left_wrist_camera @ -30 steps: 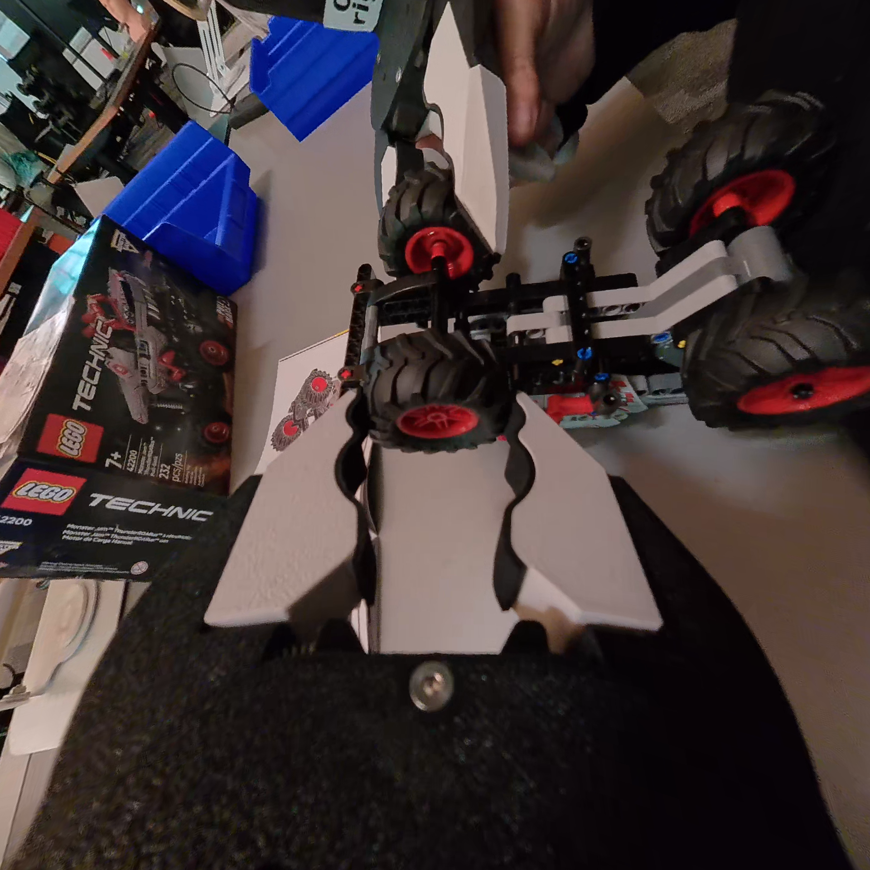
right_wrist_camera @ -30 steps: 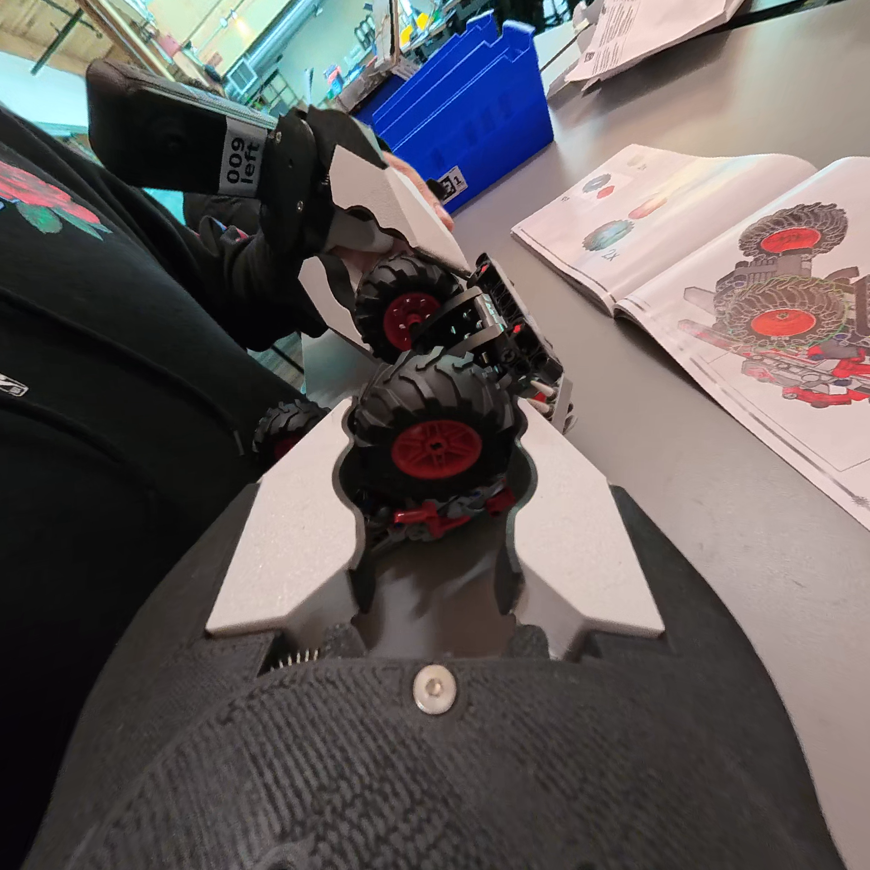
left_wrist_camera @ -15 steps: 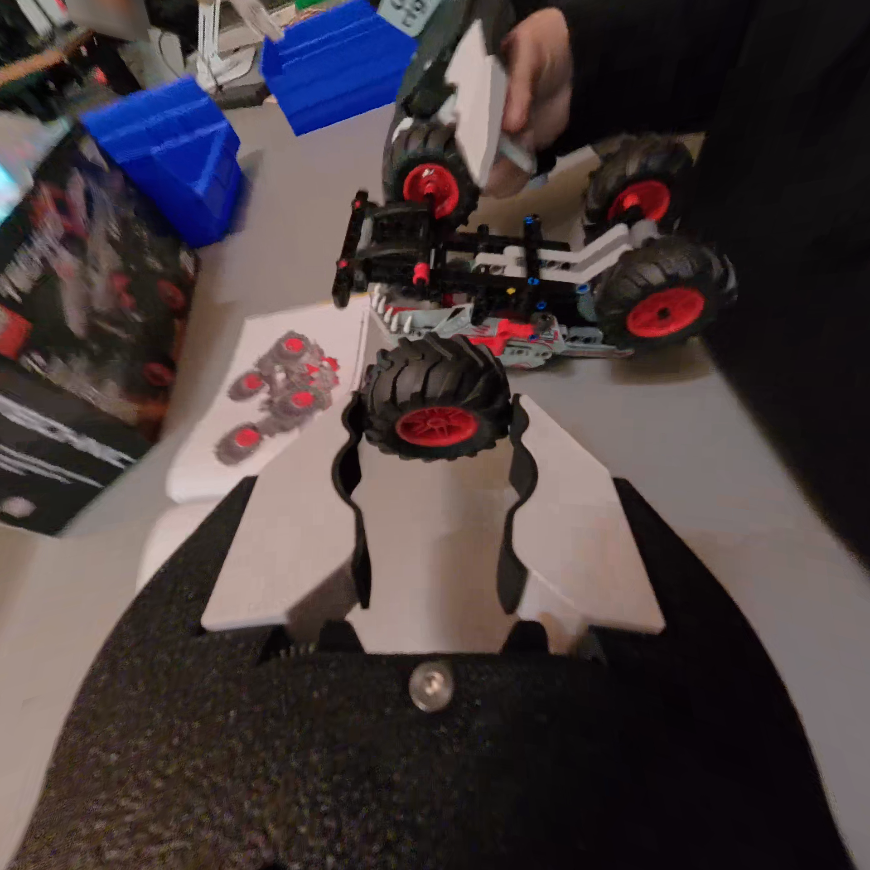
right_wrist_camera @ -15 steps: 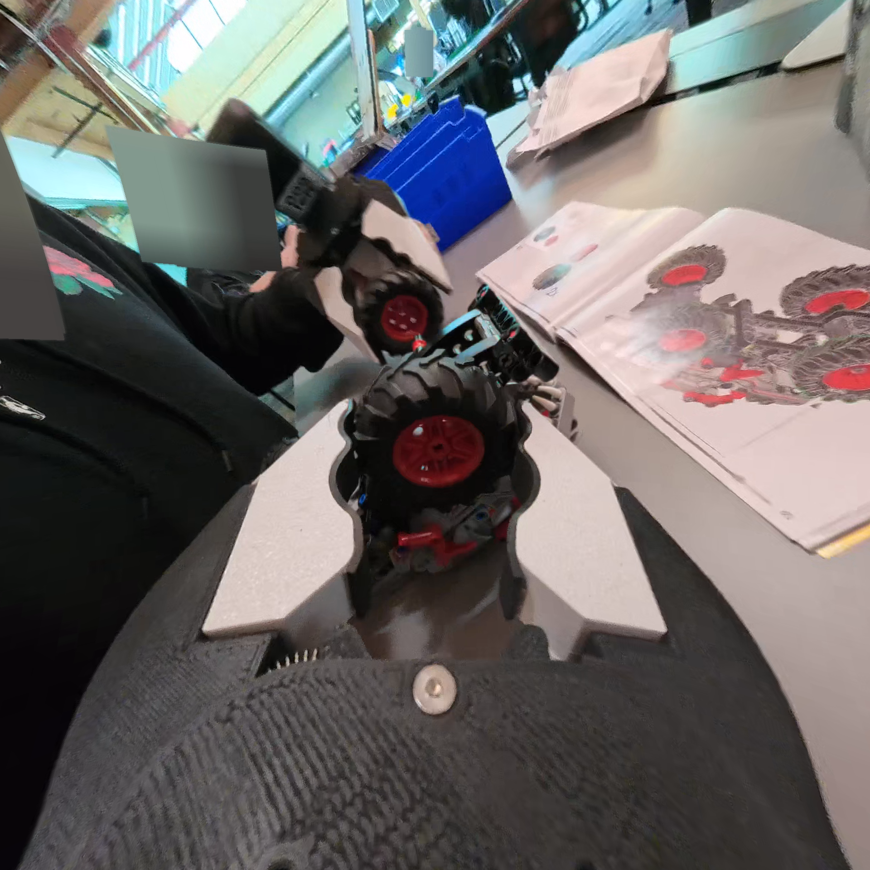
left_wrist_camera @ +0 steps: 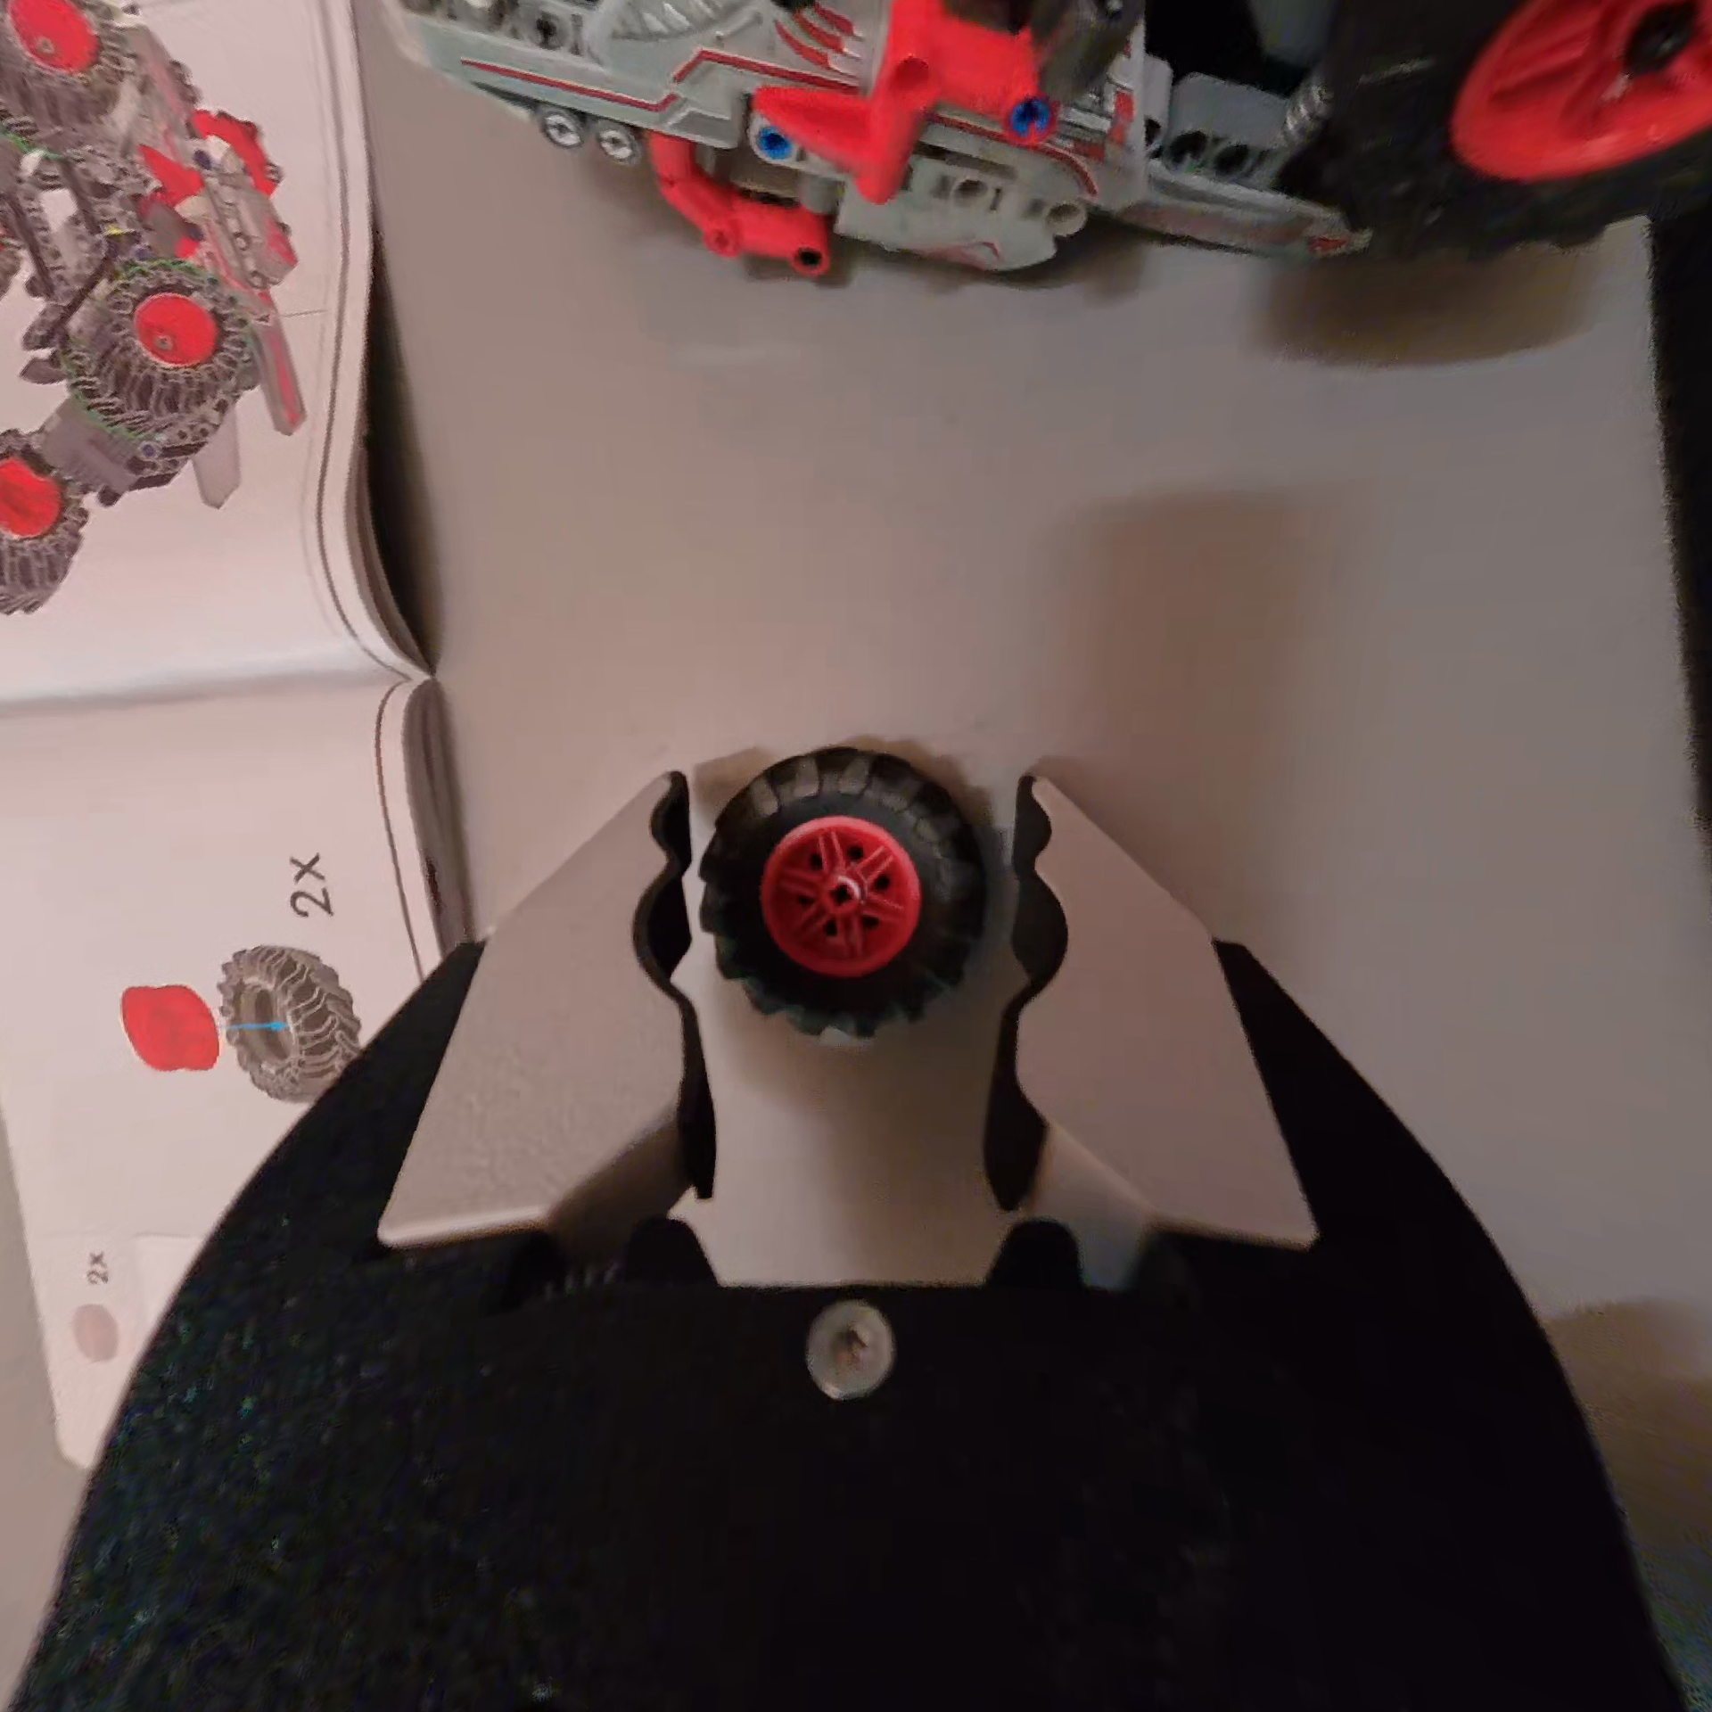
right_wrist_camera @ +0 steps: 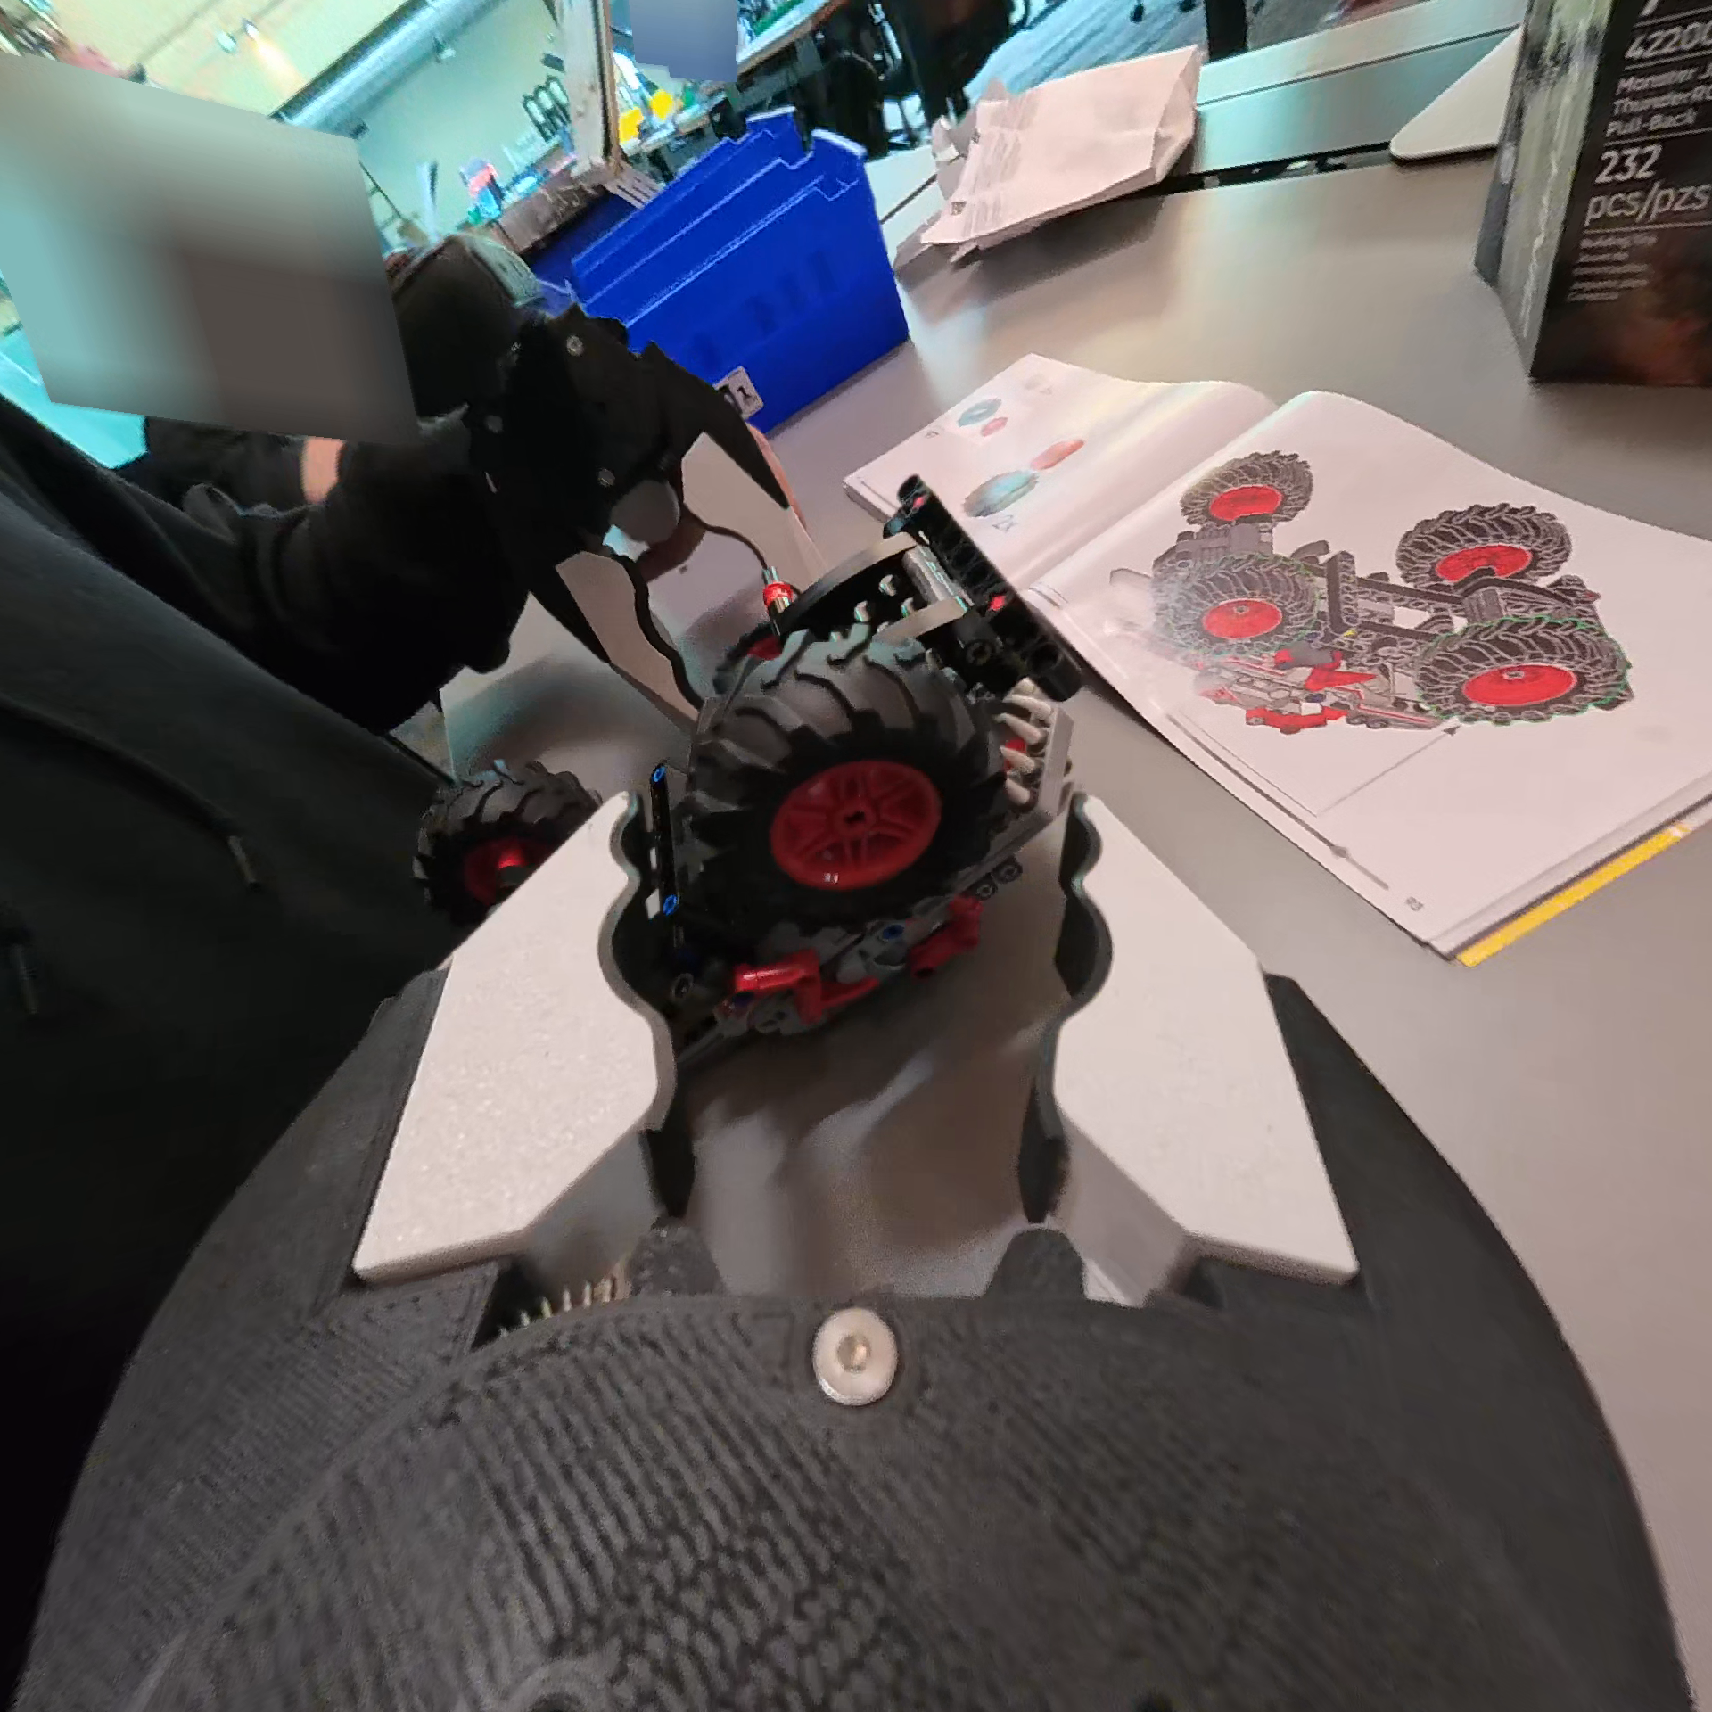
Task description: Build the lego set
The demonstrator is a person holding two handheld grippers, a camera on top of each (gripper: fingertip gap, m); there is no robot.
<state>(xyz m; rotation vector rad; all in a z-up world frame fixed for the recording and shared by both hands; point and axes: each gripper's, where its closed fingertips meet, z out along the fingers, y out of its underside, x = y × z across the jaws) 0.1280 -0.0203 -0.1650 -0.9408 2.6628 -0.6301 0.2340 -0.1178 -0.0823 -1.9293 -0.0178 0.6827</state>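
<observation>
We judge the truck (right_wrist_camera: 862, 815) nearly built: one loose wheel (left_wrist_camera: 841, 894) lies between our left tongs' (left_wrist_camera: 848, 889) parted jaws at 12 o'clock, the right tongs (right_wrist_camera: 852, 889) also apart around the truck.

**Around the grey table**

On the grey table (right_wrist_camera: 1390, 1065), a blue bin (right_wrist_camera: 741, 278) sits at the far edge. Crumpled white paper (right_wrist_camera: 1056, 148) lies right of the bin. A person's dark sleeve (right_wrist_camera: 232, 593) stretches across the table's left side.
</observation>
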